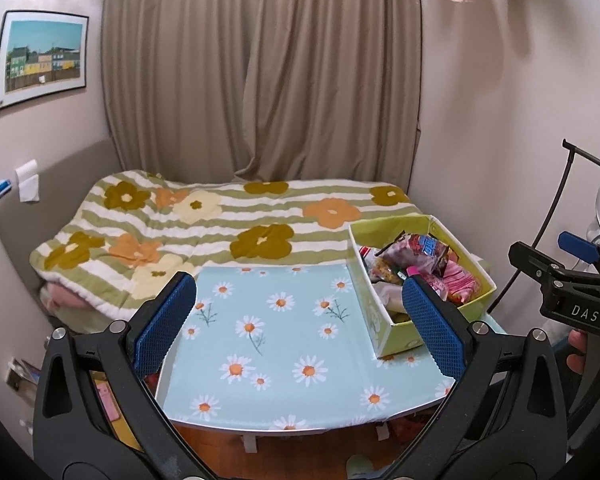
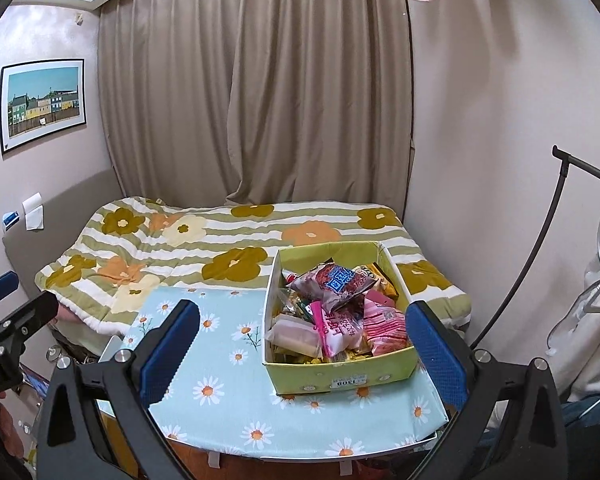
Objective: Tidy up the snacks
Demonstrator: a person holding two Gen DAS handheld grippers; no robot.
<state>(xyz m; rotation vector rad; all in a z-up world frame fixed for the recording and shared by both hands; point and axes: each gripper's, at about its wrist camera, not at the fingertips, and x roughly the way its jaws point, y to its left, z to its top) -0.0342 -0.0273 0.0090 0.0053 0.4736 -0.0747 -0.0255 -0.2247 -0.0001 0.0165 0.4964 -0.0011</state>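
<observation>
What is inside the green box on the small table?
The green box holds a heap of snack packets: a pink packet, a dark red bag on top, and a pale wrapped bar. The layers below and the box bottom are covered.

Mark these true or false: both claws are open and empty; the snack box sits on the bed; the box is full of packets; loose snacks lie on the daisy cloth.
1. Both the left claw and right claw are open and empty. True.
2. The snack box sits on the bed. False: it stands on the daisy tablecloth.
3. The box holds many packets. True.
4. Loose snacks lie on the cloth. False: none show outside the box.
</observation>
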